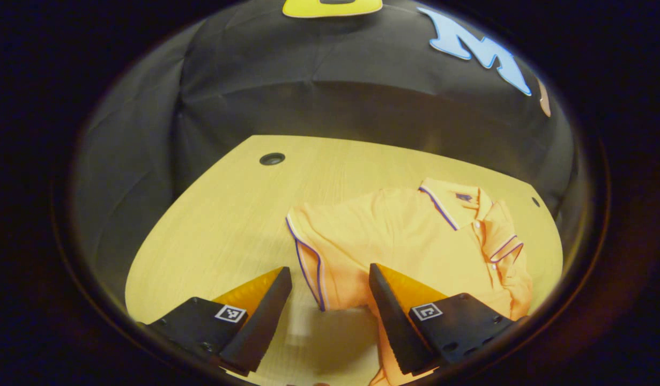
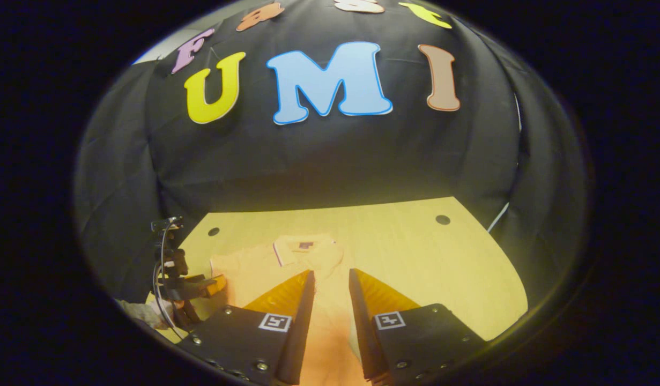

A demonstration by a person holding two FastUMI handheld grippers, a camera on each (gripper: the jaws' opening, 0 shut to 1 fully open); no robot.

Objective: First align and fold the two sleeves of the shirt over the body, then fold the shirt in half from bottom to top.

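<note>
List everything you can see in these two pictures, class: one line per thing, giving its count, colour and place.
shirt: one, orange with dark-and-white trim, lying on the table, collar toward the back wall
table: one, light wood, under the shirt
table holes: two seen, dark, near the far corners
booth wall: one, black cloth, behind the table
left gripper: one, open, above the shirt's sleeve edge
right gripper: one, fingers narrowly apart over shirt fabric; grip unclear
hand: one, holding the left gripper
</note>
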